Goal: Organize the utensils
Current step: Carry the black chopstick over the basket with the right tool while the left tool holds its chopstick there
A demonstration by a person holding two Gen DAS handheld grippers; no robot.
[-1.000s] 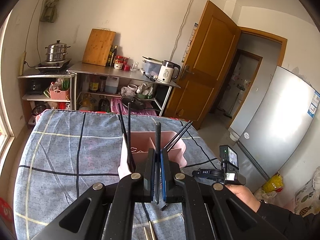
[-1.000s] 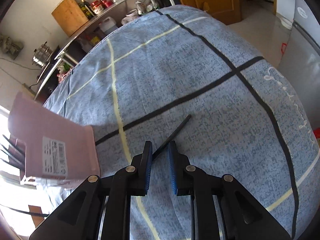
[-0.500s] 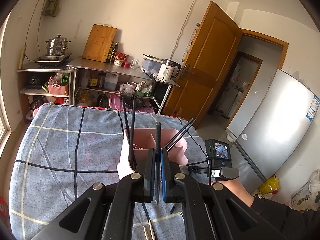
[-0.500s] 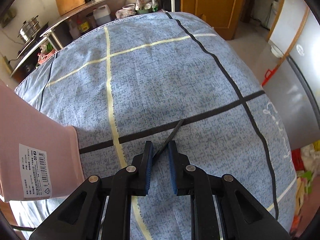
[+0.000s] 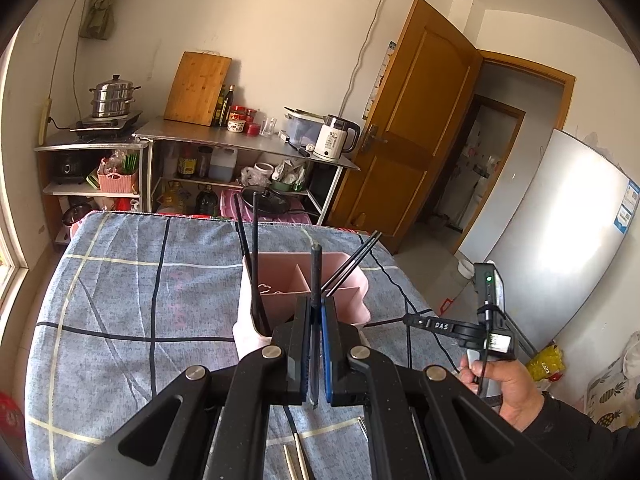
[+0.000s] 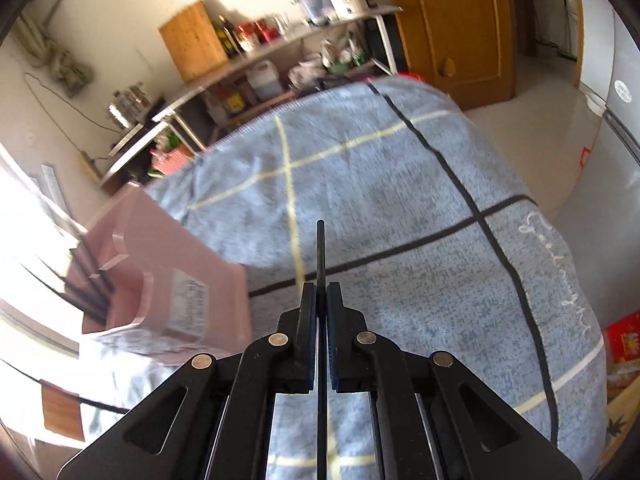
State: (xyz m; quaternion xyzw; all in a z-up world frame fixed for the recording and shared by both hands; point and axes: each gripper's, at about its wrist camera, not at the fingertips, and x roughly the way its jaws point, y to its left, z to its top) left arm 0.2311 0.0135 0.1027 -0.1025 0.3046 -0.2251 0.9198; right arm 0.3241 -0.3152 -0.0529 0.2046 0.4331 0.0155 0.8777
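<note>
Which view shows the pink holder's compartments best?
The left wrist view: it looks down into the holder, showing its dividers and chopsticks leaning in two compartments. The right wrist view shows only its blurred outer side with the label, so the dividers are hidden.

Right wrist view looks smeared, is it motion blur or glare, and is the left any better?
Right wrist: motion blur on the shelves and pink holder, window glare washing out the left edge; the gripper and its chopstick stay sharp. Left wrist: sharp, evenly lit, only fisheye bending.
</note>
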